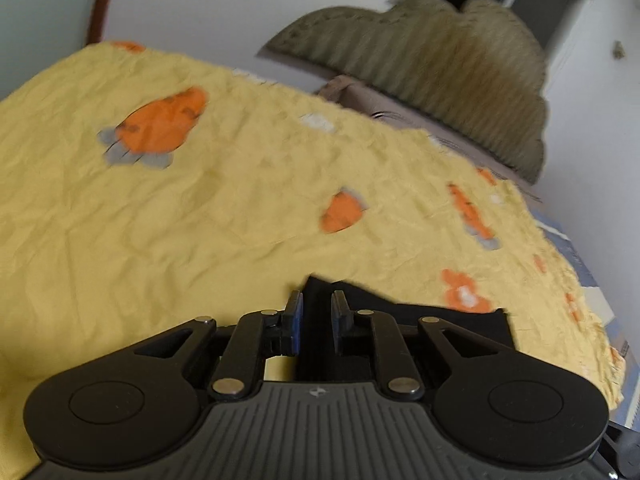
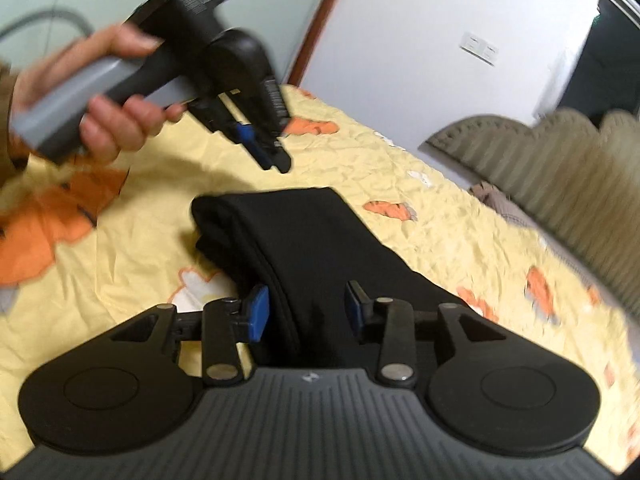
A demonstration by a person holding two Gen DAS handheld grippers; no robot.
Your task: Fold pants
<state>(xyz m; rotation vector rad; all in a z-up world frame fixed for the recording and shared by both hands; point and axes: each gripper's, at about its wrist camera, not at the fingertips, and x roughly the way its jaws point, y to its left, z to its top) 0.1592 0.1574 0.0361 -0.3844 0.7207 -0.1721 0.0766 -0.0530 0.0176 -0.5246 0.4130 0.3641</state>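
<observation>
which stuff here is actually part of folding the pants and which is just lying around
Part of the job:
- black pants, folded into a narrow stack on the yellow bedspread
- right tool, open, over the pants' near end
- left tool, held above the bedspread beyond the pants' far end

Just lying about:
- ribbed grey cushion
- brownish cloth at the bed's far edge
- wall switch

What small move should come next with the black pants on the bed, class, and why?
Probably pull the right gripper back: the pants already lie folded in a compact bundle on the yellow bedspread, its jaws stand open around the near end, and the left gripper hangs lifted clear.
</observation>
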